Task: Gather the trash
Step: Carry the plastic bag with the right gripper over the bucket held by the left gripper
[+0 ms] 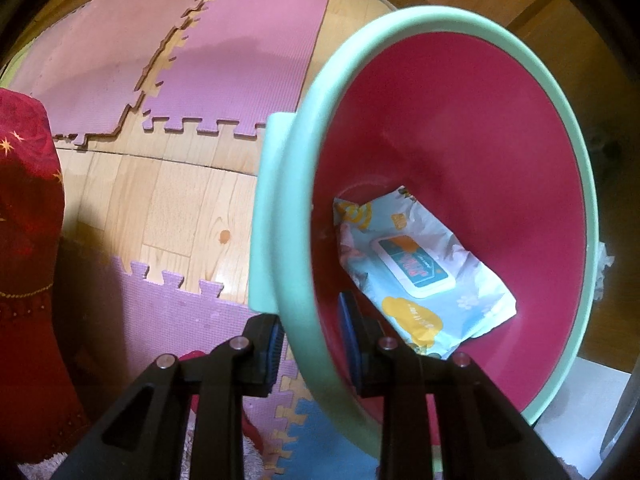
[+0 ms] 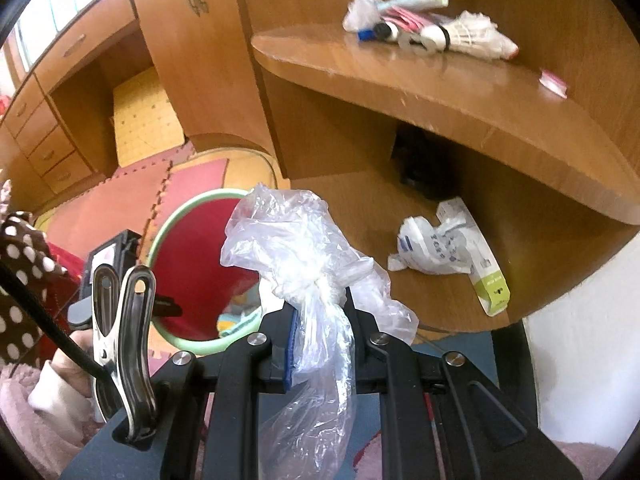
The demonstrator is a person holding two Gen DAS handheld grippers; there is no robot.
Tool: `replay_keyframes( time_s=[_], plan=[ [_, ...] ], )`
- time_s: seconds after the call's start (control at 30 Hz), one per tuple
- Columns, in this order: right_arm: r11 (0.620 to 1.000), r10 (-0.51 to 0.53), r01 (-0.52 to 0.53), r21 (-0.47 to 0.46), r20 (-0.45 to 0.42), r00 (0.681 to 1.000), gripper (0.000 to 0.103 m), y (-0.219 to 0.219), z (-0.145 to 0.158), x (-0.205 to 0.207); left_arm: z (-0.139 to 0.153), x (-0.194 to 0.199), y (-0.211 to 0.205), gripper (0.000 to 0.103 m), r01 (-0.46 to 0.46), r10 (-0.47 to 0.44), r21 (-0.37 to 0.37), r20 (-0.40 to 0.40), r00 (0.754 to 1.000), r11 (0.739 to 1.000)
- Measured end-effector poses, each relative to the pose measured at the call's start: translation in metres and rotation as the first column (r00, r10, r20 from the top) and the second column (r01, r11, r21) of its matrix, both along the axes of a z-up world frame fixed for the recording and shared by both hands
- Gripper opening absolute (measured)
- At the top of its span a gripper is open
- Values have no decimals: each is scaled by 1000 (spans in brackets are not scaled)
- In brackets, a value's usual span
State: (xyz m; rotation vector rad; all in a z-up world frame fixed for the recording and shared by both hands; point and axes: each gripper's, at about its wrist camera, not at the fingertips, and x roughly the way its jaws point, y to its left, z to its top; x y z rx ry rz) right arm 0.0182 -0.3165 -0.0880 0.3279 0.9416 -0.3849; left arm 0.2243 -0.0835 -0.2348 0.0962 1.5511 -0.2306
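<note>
My left gripper (image 1: 312,344) is shut on the rim of a round basin (image 1: 400,28), mint green outside and dark pink inside, held tilted above the floor. A light blue wet-wipes pack (image 1: 424,272) lies in the basin. My right gripper (image 2: 320,312) is shut on a knotted clear plastic bag (image 2: 288,240), held to the right of the basin (image 2: 180,208). A crumpled white wrapper (image 2: 432,248) and a white and green box (image 2: 488,276) lie on the lower wooden shelf (image 2: 360,208).
Pink and purple foam puzzle mats (image 1: 240,60) cover part of the wood floor. A red cloth (image 1: 24,240) is at the left. On the upper shelf (image 2: 400,72) lie a shuttlecock (image 2: 468,36), tubes and small scraps. A metal clamp (image 2: 120,340) sits left of my right gripper.
</note>
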Motion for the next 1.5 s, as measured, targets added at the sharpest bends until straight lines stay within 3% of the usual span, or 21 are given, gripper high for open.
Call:
replay_keyframes(
  time_s=[0.43, 0.63, 0.8, 1.1, 1.5],
  plan=[
    [985, 168, -170, 27, 71, 983, 18, 27, 15, 41, 7, 2, 12, 27, -21, 18, -76, -35, 999, 997],
    [957, 283, -288, 44, 82, 956, 18, 45, -3, 79, 10, 4, 20, 27, -40, 37, -89, -37, 999, 995],
    [935, 328, -336, 118, 81, 941, 18, 58, -31, 110, 14, 4, 21, 27, -43, 40, -97, -31, 999, 994],
    [926, 296, -305, 224, 74, 952, 18, 56, -86, 147, 15, 4, 27, 27, -39, 35, -122, -35, 999, 992],
    [923, 280, -286, 259, 60, 958, 18, 52, -102, 154, 16, 16, 31, 27, -67, 67, -108, 0, 998, 992]
  ],
)
